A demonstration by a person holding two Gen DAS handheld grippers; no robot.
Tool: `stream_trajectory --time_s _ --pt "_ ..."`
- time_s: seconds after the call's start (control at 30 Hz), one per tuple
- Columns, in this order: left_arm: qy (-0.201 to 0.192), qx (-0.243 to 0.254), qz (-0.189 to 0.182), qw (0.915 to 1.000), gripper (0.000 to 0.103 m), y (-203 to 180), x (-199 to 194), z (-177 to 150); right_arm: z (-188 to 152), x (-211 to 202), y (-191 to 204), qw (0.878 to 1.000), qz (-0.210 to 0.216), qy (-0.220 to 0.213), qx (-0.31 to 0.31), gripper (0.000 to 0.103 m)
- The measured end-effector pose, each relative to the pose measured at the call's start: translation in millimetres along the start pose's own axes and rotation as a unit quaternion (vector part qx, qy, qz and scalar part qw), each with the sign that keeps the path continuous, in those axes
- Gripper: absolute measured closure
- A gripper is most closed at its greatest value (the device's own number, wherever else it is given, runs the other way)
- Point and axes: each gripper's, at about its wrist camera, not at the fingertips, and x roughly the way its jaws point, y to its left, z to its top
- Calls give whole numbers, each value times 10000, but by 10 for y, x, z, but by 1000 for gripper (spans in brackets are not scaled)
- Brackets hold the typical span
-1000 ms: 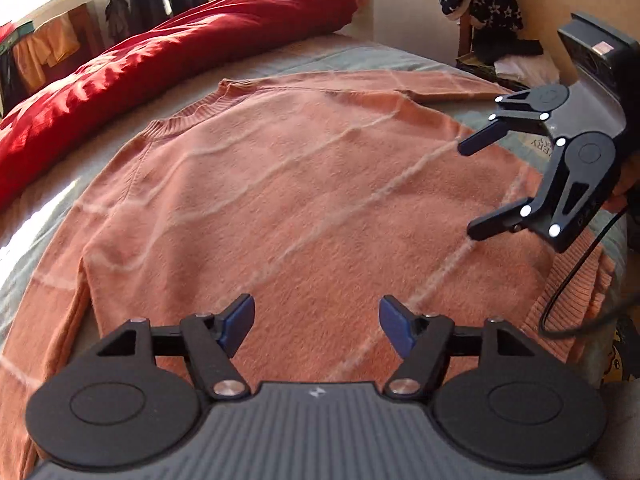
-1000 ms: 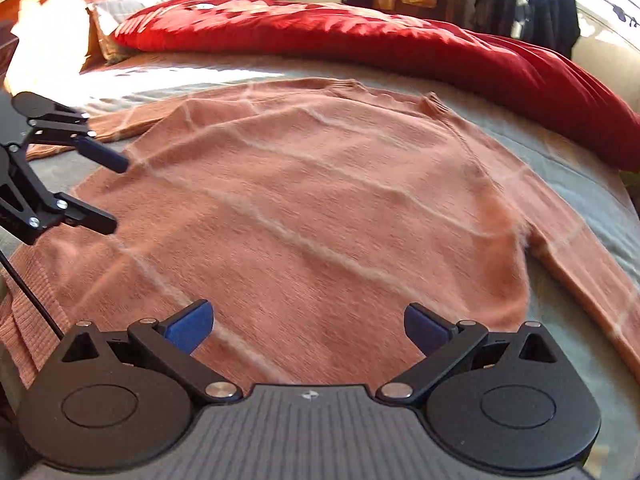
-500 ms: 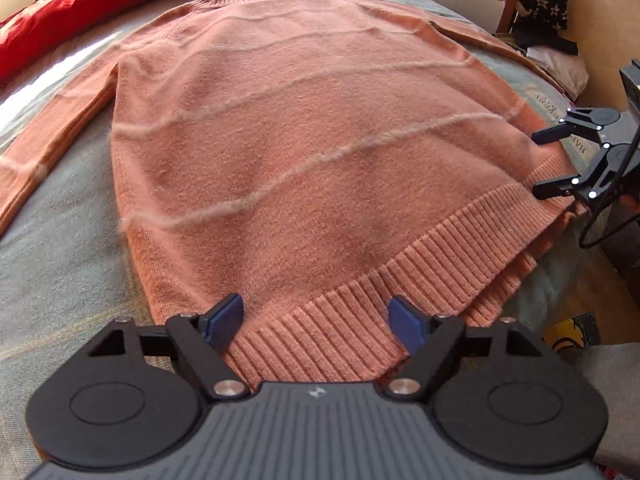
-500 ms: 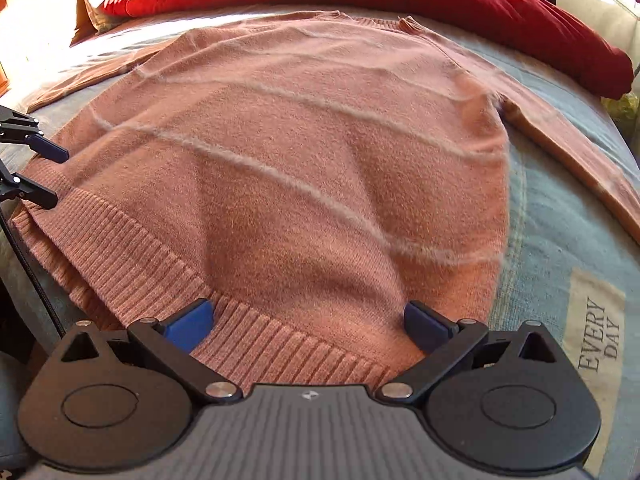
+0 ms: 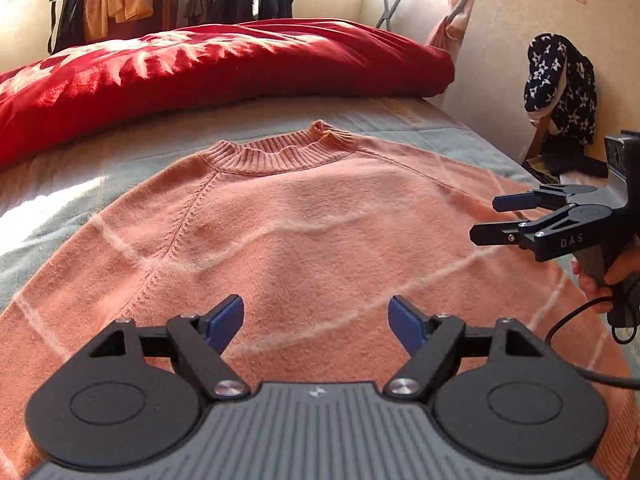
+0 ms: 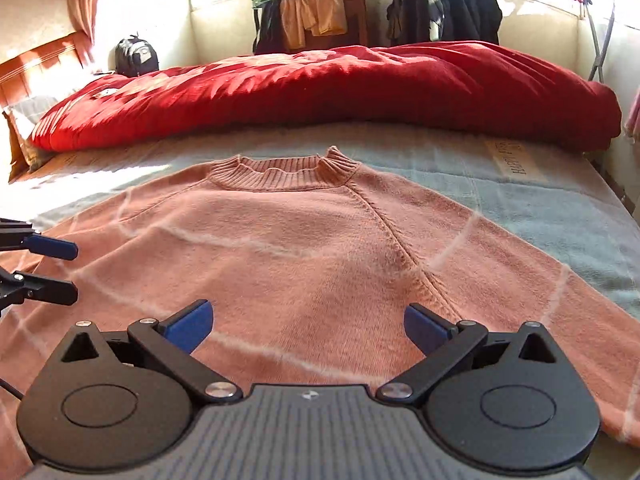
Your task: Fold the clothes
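My left tongs (image 5: 316,320) hang wide open over the salmon sweater (image 5: 320,240), nothing between the blue pads (image 5: 224,322). Right tongs (image 6: 308,326) are spread open too, empty, just above the knit. The sweater lies flat on the bed (image 6: 520,188), ribbed collar (image 6: 284,172) straight ahead of both tongs, 1 sleeve (image 6: 560,280) running off to the right of my right tongs. Beyond the collar, the red duvet (image 6: 360,88) is heaped across the bed. My right tongs show off to the right in the left view, a hand (image 5: 600,280) gripping the handle
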Motion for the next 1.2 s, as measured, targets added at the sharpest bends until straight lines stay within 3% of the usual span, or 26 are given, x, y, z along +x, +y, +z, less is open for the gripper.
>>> stream_trajectory --time_s 0.07,0.13,0.23,0.33,0.43,0.67,0.8,0.9,0.97,1.07,1.2 --pt "305 -316 272 9987 24 149 117 -103 -42 172 -130 9995 -197 228 118 0" --pt "498 -481 355 9970 24 268 68 -292 -269 67 -247 9995 52 262 194 0" --pt "507 -383 327 9974 23 286 -164 -511 -548 -201 -187 9992 95 347 -164 0" --pt "574 -335 357 9971 22 260 -241 -571 -614 -235 -176 9993 0 375 12 0" --pt "554 -350 360 9972 12 254 -202 -545 -680 -270 -165 9990 -95 403 188 0" --pt "508 -386 368 9973 8 240 -112 -486 -747 -232 -96 9986 -399 90 331 0" --pt "409 -510 429 9969 11 150 -288 -465 -613 -284 -31 9967 -568 348 462 0" --pt "220 -498 88 9985 10 13 -546 -542 -500 -452 137 9983 -335 174 443 0" --pt "546 -564 50 9969 10 -39 -549 -675 -488 -476 293 9990 -215 288 273 0" --pt "833 -896 145 9924 10 -60 -611 -864 -632 -332 445 9967 -104 802 27 0" --pt "917 -1416 466 9846 11 -66 -829 -953 -772 -318 494 9981 -206 585 -25 0"
